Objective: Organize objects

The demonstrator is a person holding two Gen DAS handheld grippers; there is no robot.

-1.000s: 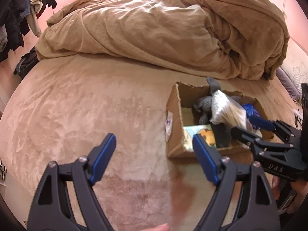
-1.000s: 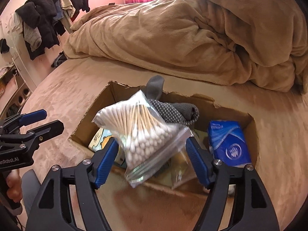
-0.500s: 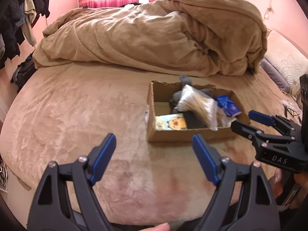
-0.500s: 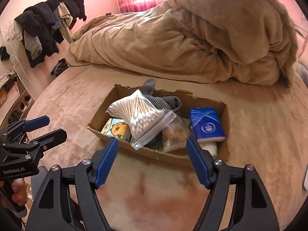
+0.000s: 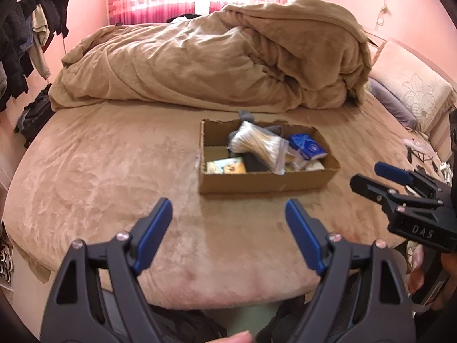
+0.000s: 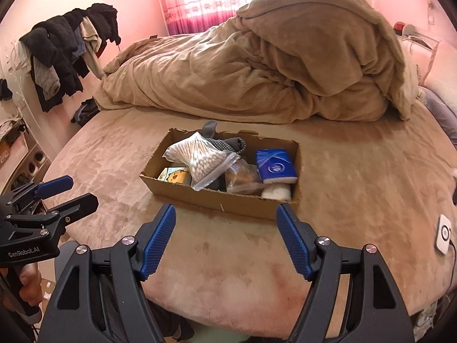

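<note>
Inside the cardboard box point(image 6: 228, 205), a cotton-swab bag point(image 6: 200, 158) leans; both grippers' fingers point(image 5: 155, 235) point(image 6: 160, 238) spread, empty.

Right claw point(image 6: 225, 214) spread empty, cardboard box point(image 6: 217, 200) holding cotton swab bag point(image 6: 200, 160), tissue pack point(image 6: 274, 165)

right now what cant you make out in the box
- Floor of the cardboard box: hidden by its near wall in both views.
- Grey cloth: mostly covered by the cotton swab bag.
- Clear pouch: contents blurred, right wrist.
- Blue tissue pack: print too small.
</note>
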